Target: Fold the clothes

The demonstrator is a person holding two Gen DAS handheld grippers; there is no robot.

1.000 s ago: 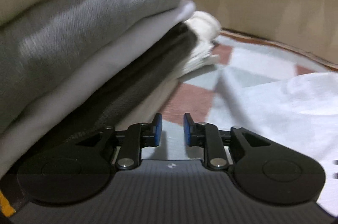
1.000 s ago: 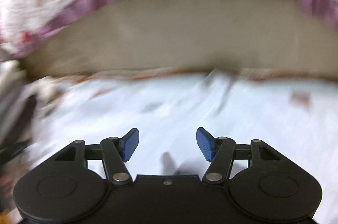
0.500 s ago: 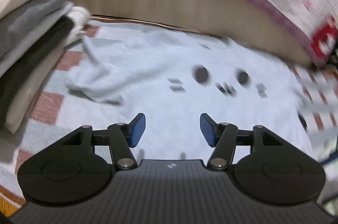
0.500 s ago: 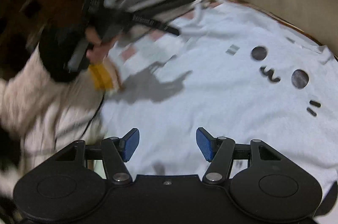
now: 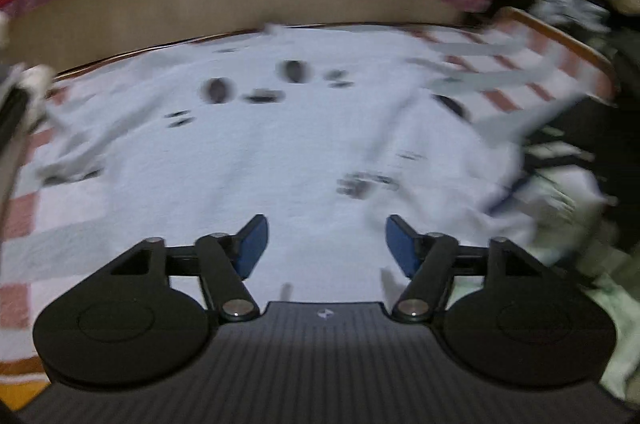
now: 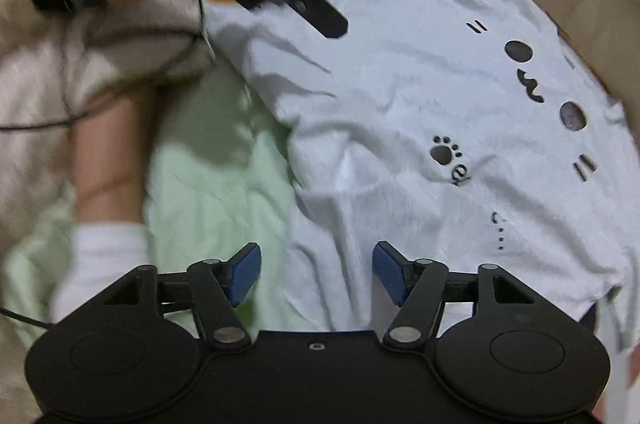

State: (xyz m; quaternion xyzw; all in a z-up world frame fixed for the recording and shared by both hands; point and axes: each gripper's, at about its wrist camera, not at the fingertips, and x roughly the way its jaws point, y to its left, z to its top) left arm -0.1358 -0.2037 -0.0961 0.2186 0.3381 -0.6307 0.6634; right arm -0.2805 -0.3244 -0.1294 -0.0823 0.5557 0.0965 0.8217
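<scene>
W/ nothing between either set of jaws, the left gripper having just been opening and the right gripper being held spread, the white cat-face shirt is being approached & is best being pinched at its near hem, one layer only.

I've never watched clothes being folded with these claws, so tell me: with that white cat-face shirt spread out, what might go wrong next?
1. The white shirt lies rumpled, with creases near the paw print; a grab there may pinch two layers and fold crookedly.
2. Part of it overlaps a pale green cloth; the open right gripper sits near that edge and could catch both.
3. The left gripper, its jaws just opened and empty, shows a blurred view, so a hurried grab might miss the hem.
</scene>
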